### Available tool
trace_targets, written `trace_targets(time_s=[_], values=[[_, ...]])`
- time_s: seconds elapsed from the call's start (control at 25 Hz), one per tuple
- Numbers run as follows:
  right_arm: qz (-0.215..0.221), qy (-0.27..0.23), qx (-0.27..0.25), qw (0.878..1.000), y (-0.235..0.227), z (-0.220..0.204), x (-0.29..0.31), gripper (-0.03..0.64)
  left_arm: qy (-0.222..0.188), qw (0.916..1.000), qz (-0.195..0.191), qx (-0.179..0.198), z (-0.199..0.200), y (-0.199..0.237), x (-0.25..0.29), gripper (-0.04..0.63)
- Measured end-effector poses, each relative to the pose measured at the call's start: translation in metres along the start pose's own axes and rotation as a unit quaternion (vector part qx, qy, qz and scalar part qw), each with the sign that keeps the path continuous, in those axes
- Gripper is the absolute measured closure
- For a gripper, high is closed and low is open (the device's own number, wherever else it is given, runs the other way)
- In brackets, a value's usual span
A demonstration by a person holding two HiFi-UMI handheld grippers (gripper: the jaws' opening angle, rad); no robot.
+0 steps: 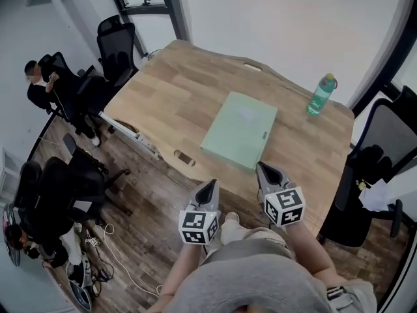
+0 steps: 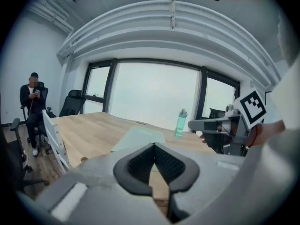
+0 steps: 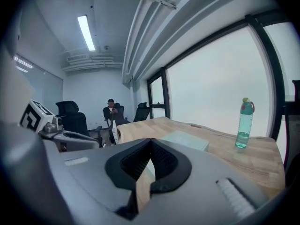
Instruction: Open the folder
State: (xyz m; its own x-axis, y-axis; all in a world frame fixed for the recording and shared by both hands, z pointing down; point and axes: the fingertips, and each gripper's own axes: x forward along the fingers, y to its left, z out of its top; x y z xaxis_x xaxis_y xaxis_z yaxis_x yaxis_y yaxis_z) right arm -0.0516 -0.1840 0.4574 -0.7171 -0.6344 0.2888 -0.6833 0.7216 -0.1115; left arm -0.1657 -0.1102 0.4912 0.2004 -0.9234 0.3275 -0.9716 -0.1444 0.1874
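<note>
A pale green folder (image 1: 239,129) lies closed and flat in the middle of the wooden table (image 1: 163,103). My left gripper (image 1: 212,184) hangs short of the table's near edge, over the floor, with its jaws shut and empty. My right gripper (image 1: 260,167) sits just at the near edge, close to the folder's near corner, also shut on nothing. In the left gripper view the folder (image 2: 139,138) lies ahead beyond the touching tips (image 2: 153,145). The right gripper view shows the folder (image 3: 187,139) past its closed tips (image 3: 151,140).
A green water bottle (image 1: 321,94) stands at the table's far right corner. Black office chairs (image 1: 117,47) and two seated people (image 1: 39,87) are to the left. Another chair (image 1: 384,142) is at the right. Cables lie on the wood floor (image 1: 104,246).
</note>
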Motion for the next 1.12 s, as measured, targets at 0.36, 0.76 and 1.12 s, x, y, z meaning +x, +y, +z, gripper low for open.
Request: trace_targets(time_s=[0.36,0.76,1.12], values=[[-0.062,0.041,0.020,0.997,-0.047,-0.033,0.037,0.616,0.040,0.9930,-0.093,0.062,-0.001,-0.006,0.070,0.594],[-0.088,0.114,0.044,0.989,-0.082,-0.093,0.071,0.616,0.113,0.9608,-0.205,0.148,-0.033,-0.025,0.134,0.522],[-0.085,0.169,0.064,0.980,-0.095,-0.133,0.092,0.615,0.195,0.8987,-0.263,0.292,-0.098,-0.039,0.163,0.349]])
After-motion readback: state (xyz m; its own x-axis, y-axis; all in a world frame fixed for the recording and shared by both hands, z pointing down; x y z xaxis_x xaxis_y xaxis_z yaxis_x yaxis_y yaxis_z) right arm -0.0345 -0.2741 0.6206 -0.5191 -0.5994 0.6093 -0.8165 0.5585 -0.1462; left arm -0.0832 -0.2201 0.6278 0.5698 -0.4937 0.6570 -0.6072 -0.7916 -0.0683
